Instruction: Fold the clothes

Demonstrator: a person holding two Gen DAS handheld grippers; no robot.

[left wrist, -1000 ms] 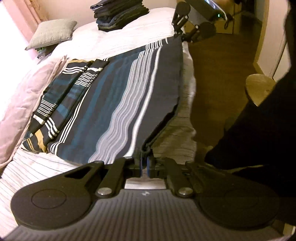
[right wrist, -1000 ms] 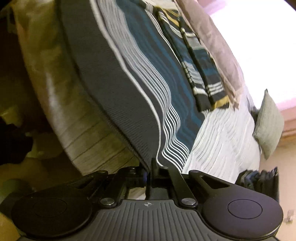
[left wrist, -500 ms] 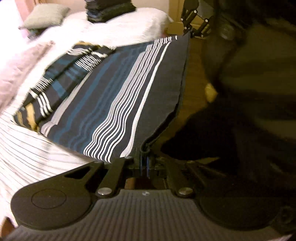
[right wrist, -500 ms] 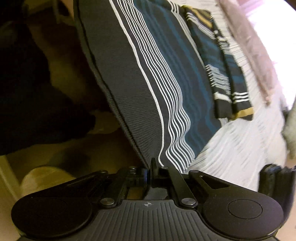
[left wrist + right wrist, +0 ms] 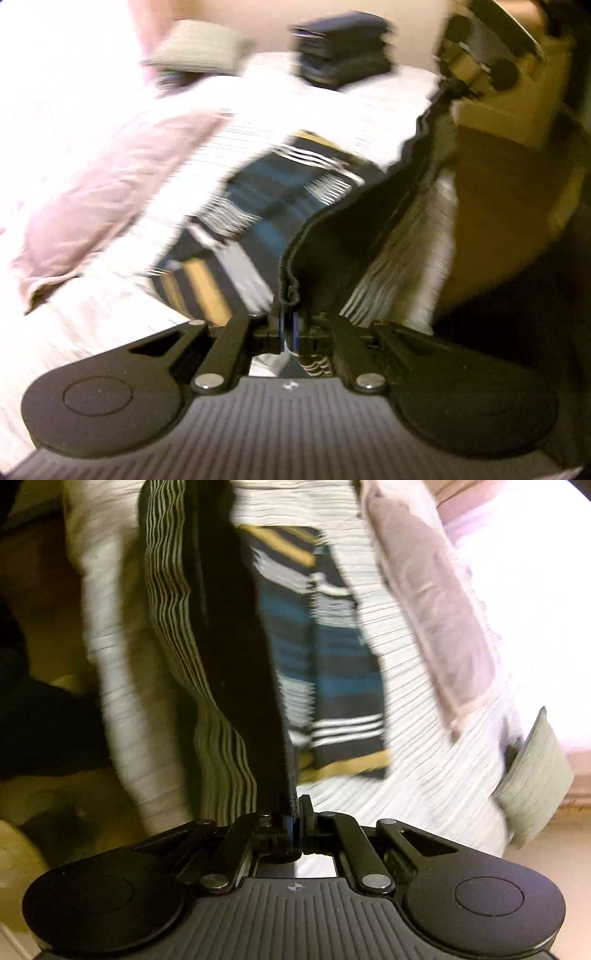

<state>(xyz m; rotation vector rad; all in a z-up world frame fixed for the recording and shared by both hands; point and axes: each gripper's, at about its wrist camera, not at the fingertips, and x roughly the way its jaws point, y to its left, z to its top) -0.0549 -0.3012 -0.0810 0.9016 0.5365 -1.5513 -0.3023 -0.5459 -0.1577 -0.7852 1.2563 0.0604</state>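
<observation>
One striped shirt is held up off the bed by two clamped grippers, the left gripper at 6 o'clock and the right gripper at 6 o'clock.

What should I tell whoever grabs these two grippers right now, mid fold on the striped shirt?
Left gripper: shut on the dark hem edge of the navy, teal and white striped shirt.
Right gripper: shut on the same edge, at its other end.
Shirt: held edge lifted off the white ribbed bedspread; the rest lies on it.
Done: sleeves look folded in; stack of dark folded clothes at the bed's far end.
Left: carry the edge over, lay it flat, release.
</observation>
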